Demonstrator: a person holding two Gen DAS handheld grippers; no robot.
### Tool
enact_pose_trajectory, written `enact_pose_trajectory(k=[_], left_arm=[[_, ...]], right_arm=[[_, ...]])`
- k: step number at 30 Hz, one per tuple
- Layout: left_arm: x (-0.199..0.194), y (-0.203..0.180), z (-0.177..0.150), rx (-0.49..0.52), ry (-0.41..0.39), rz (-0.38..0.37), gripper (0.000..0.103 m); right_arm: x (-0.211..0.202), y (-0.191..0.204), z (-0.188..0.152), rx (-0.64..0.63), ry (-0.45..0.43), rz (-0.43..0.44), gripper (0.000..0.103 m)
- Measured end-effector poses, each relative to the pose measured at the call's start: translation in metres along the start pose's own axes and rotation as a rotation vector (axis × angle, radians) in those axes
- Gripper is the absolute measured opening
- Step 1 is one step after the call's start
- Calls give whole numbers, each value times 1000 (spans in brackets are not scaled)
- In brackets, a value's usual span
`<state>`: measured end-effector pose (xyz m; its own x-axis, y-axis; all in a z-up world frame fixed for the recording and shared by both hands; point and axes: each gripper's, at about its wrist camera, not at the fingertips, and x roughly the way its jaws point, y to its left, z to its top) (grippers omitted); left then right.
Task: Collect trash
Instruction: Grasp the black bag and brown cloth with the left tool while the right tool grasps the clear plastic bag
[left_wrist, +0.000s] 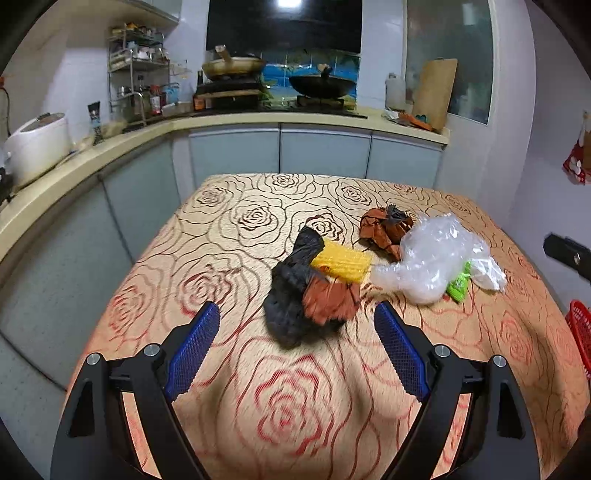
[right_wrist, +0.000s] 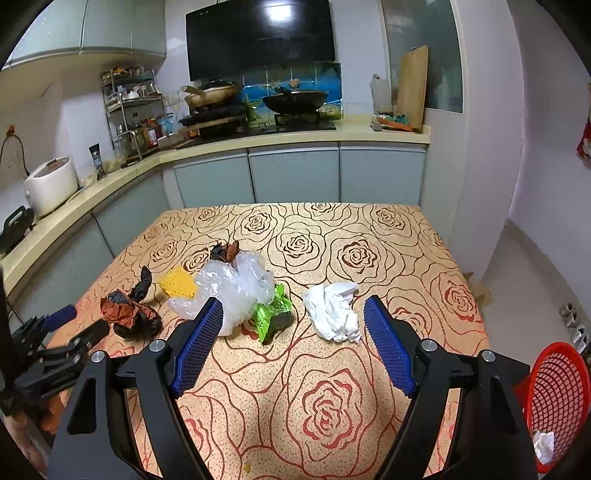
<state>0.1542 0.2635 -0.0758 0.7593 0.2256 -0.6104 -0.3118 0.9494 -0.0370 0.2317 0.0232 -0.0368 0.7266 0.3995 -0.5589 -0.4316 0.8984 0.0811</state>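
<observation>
Trash lies on the rose-patterned table. A crumpled black and brown wrapper sits just ahead of my open, empty left gripper, with a yellow ridged piece behind it. Another brown wad, a clear plastic bag and a green packet lie to the right. In the right wrist view my open, empty right gripper faces a white crumpled tissue, the green packet and the clear bag. The left gripper shows at the left.
A red mesh basket holding a white tissue stands off the table's right edge, also seen in the left wrist view. A kitchen counter with a rice cooker, racks and woks runs behind and left.
</observation>
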Motion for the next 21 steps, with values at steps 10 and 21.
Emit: enact_pose_trajectory(k=[10, 21], left_arm=[[38, 0, 10, -33, 56, 16, 75], [44, 11, 3, -49, 76, 12, 38]], right_arm=[[37, 20, 4, -55, 64, 50, 76], [92, 58, 11, -144, 115, 63, 83]])
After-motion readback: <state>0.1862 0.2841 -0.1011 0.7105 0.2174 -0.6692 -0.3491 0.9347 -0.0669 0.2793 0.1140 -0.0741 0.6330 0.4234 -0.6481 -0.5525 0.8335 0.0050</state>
